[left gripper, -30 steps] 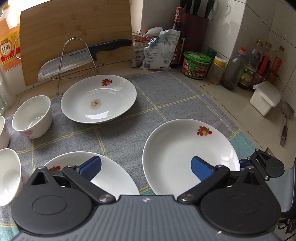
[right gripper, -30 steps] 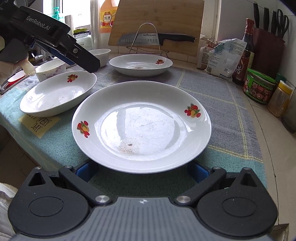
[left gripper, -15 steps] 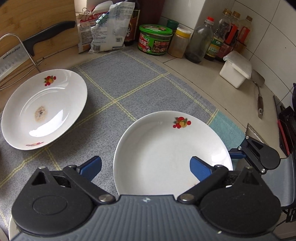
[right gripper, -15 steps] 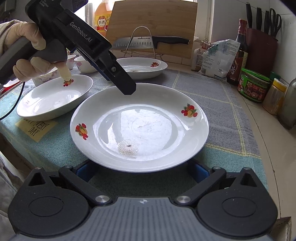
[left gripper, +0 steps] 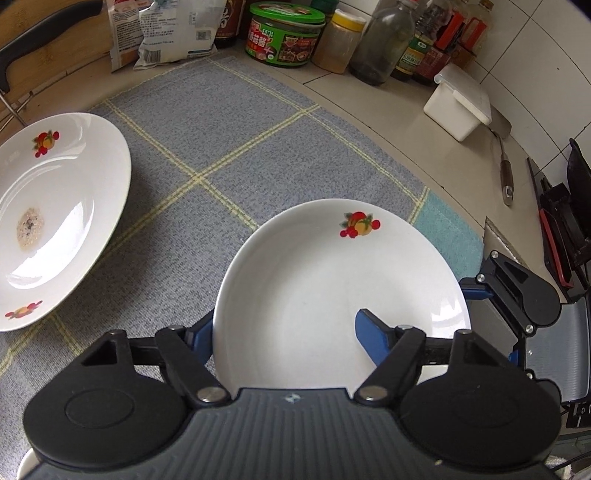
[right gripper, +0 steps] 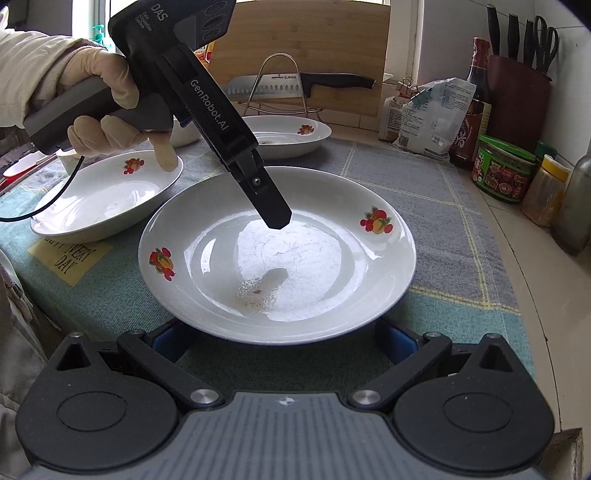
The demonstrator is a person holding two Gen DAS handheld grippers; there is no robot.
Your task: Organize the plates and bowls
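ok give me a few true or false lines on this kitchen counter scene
The nearest fruit-patterned plate holds a bowl: false; only a small residue patch lies in it.
A cleaver sits before the wooden cutting board: true.
The green-lidded jar stands on the checked cloth: false; it stands on bare counter beyond it.
The left gripper straddles that plate's rim: true; its jaws have just been closing, the rim between them.
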